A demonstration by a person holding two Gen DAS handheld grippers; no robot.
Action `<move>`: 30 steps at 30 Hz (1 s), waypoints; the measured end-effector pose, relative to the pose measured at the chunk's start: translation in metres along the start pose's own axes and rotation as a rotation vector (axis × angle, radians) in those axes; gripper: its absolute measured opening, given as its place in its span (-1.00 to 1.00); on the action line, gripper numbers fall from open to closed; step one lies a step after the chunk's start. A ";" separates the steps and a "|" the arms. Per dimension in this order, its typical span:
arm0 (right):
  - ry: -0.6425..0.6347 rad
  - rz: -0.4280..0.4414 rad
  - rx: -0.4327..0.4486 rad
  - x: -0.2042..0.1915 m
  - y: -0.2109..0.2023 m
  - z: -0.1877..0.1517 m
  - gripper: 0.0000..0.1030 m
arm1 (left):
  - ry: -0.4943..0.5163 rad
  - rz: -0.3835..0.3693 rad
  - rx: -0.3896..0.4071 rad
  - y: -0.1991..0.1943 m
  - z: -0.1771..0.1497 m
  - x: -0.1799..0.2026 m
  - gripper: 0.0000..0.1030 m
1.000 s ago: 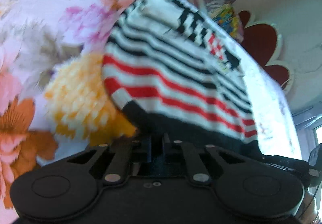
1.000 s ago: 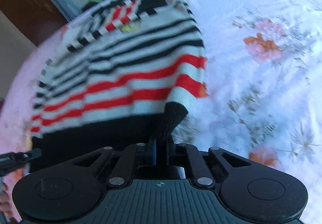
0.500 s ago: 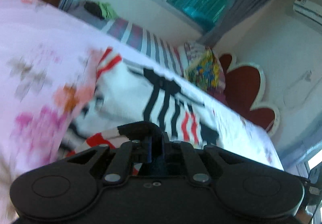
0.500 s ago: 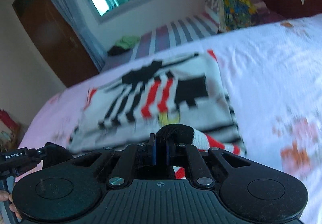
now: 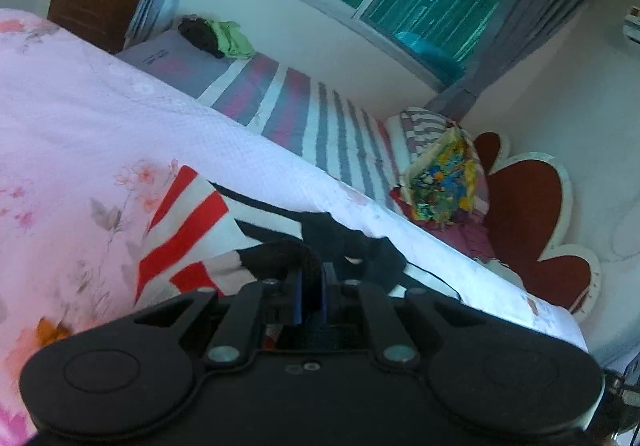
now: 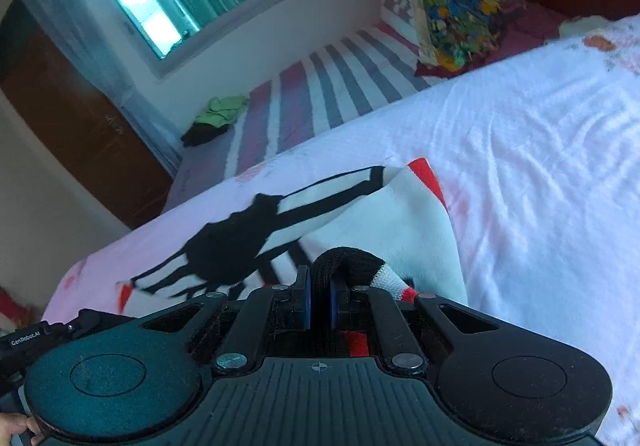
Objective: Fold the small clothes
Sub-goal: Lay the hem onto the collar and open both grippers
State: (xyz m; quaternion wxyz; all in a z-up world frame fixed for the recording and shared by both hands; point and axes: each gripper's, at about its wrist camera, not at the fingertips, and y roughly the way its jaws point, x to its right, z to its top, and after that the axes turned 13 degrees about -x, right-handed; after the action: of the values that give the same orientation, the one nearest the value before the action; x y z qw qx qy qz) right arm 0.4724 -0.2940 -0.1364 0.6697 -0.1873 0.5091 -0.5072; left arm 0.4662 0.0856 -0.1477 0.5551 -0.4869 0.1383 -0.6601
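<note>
So, floral bedsheet (image 6: 540,149) spreads underneath, striped sweater (image 6: 420,213) lies on it (red, white, black). Left gripper (image 5: 311,300) & right gripper (image 6: 319,306) each pinch its black hem, jaws nearly closed.

Left gripper (image 5: 311,296): jaws clamped nearly together, black knit hem of striped sweater (image 5: 188,230) pinched between blue pads, fabric bulging up over fingertips. Pointing forward and down. Right gripper (image 6: 319,300): same pose, jaws closed on black hem, blue pads (image 6: 306,300) pressing cloth from both sides. In right wrist view, left gripper's body visible at lower left edge, fingertips of person's hand (image 6: 18,426) wrapped around it.
</note>
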 end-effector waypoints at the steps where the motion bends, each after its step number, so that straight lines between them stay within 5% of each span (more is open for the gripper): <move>1: 0.016 -0.002 -0.004 0.004 0.008 0.006 -0.85 | -0.007 0.022 0.005 0.006 0.003 0.000 -0.85; 5: 0.045 -0.030 -0.008 0.014 0.029 0.018 -0.84 | 0.035 0.117 0.004 0.028 0.014 0.003 -0.74; 9: 0.009 -0.055 -0.010 0.012 0.042 0.022 -0.83 | 0.031 0.131 -0.038 0.034 0.024 0.001 -0.55; 11: -0.014 -0.053 -0.007 0.010 0.047 0.024 -0.78 | 0.034 0.118 -0.041 0.033 0.026 -0.002 -0.18; 13: -0.014 -0.039 -0.006 0.011 0.049 0.025 -0.37 | 0.084 0.181 -0.002 0.028 0.024 0.000 0.41; 14: -0.013 -0.042 0.020 0.011 0.047 0.026 0.35 | 0.119 0.206 0.024 0.024 0.022 0.000 0.50; 15: -0.016 -0.068 0.071 0.010 0.042 0.026 0.86 | 0.162 0.216 0.033 0.022 0.020 0.001 0.47; 20: -0.121 -0.099 0.081 0.002 0.039 0.030 0.87 | 0.228 0.222 -0.043 0.026 0.020 -0.006 -0.03; 30: -0.233 -0.155 -0.031 0.006 0.080 0.021 0.87 | 0.320 0.282 -0.128 0.059 0.020 -0.006 -0.10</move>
State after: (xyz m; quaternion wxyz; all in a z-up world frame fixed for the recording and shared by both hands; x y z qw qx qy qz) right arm 0.5293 -0.2716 -0.1923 0.6803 -0.2939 0.4197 -0.5241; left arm 0.5165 0.0772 -0.1834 0.5809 -0.3861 0.3327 -0.6347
